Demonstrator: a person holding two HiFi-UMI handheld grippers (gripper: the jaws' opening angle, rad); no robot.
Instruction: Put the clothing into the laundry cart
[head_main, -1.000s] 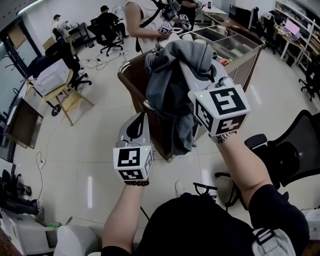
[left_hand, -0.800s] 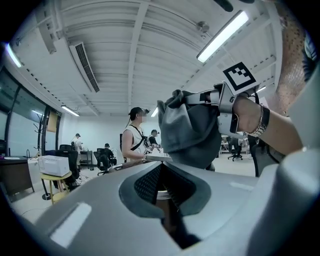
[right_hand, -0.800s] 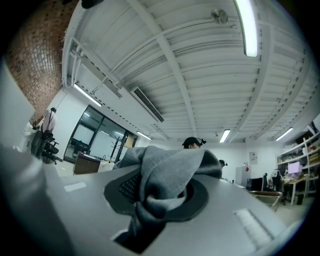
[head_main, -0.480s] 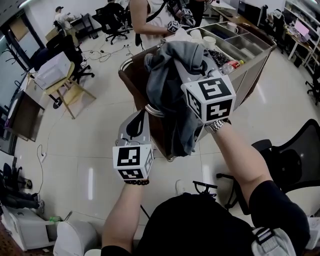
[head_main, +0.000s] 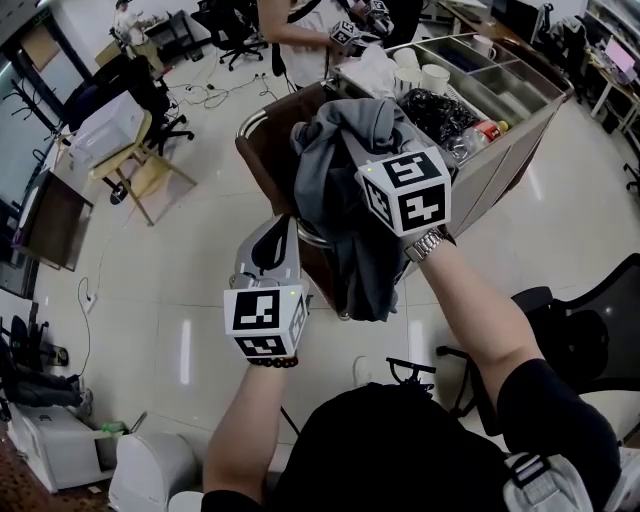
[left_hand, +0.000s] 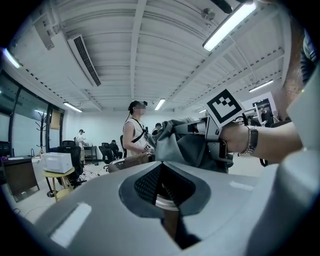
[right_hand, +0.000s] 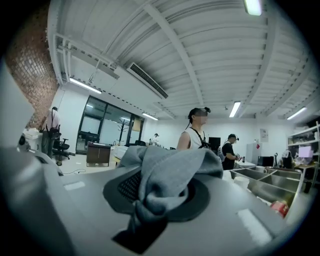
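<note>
Right gripper jaws are clamped on the grey fabric garment, which hangs over the near rim of the brown steel-rimmed laundry cart, its opening beyond; left gripper, near-left, is closed and empty.

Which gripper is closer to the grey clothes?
Right. The right gripper is clamped on the clothes over the cart; the left gripper is just beside them, by the cart's rim.

Glossy pale tile floor, a wooden table at ten o'clock, a black office chair at four o'clock.
</note>
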